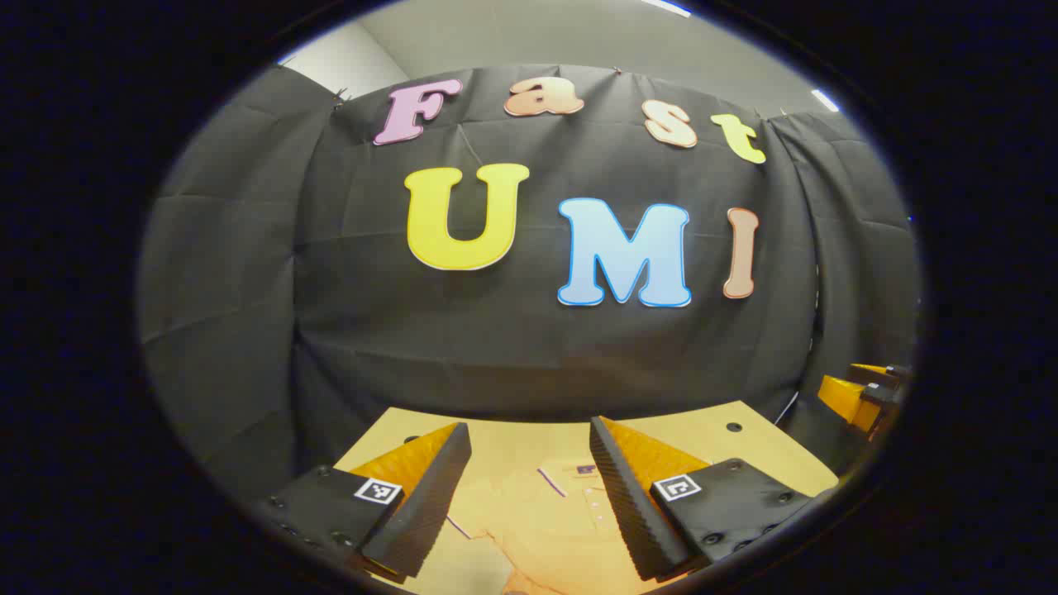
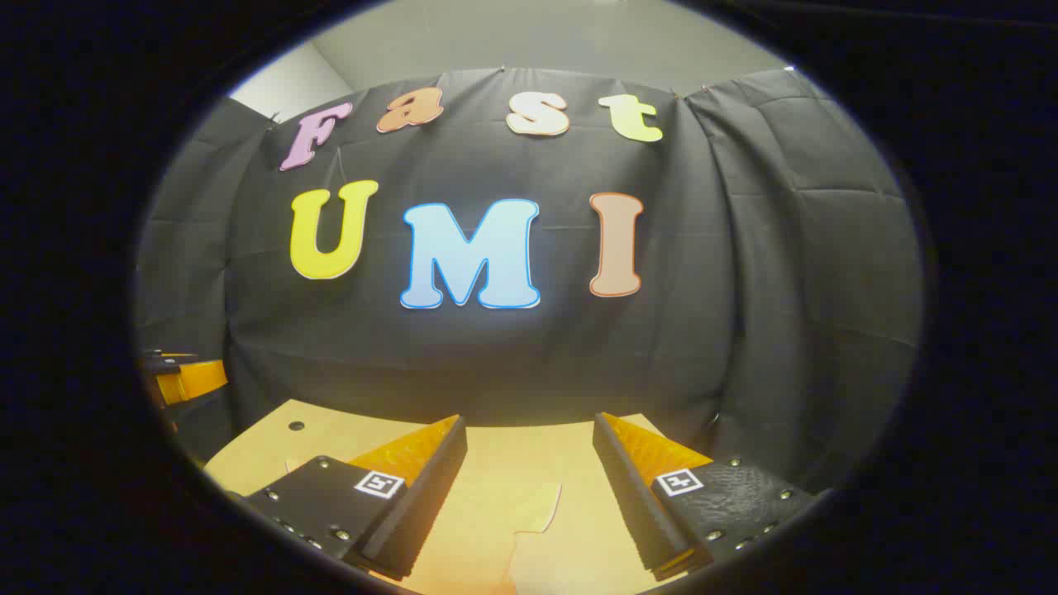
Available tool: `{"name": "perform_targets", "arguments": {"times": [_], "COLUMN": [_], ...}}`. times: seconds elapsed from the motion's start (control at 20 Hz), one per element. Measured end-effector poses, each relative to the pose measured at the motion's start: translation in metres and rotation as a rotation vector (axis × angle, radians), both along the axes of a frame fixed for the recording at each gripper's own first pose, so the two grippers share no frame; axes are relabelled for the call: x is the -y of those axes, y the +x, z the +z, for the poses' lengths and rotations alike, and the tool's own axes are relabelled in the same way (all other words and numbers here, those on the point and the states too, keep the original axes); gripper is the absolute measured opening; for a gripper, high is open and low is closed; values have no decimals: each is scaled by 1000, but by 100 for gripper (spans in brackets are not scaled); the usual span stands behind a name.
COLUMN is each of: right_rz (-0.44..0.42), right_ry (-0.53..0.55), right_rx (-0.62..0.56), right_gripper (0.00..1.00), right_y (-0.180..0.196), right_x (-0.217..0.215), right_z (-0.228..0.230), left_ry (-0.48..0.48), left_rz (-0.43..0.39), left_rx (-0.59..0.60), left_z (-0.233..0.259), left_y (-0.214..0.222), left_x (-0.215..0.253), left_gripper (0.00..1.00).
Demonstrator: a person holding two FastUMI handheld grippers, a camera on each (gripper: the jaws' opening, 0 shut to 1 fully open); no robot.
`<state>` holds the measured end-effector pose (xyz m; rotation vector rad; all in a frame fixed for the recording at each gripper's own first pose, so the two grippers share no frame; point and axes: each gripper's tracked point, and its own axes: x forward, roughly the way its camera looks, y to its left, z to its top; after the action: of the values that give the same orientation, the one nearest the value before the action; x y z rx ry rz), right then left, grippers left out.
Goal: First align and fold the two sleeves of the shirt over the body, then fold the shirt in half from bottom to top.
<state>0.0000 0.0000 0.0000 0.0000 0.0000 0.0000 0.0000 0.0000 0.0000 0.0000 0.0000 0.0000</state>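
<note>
Both grippers are hovering above the table with nothing between their fingers. In the left gripper view, the left gripper is standing with its fingers spread wide, and the shirt is lying flat on the table below and between them, its collar and button placket pointing toward the booth wall. The right gripper is showing at the far right edge of that view, well apart from the shirt. In the right gripper view, the right gripper's own fingers are also spread apart, looking down on one sleeve lying out on the table, away from the body. The left gripper is peeking in at the left edge of that view. Judging from this, the task is barely beginning: at least one sleeve is not yet folded over the body, the other sleeve is hard to make out, and the bottom-to-top fold is waiting after that.
</note>
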Motion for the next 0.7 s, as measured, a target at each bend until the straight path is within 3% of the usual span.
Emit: {"name": "perform_targets", "arguments": {"times": [0.7], "right_rz": [11], "right_ry": [16], "right_rx": [-49], "right_gripper": [95], "right_y": [8], "right_x": [-1], "right_z": [-11], "left_ry": [-10], "left_rz": [28], "left_rx": [-2], "left_z": [2], "left_y": [-6], "left_x": [-5], "left_gripper": [94]}}
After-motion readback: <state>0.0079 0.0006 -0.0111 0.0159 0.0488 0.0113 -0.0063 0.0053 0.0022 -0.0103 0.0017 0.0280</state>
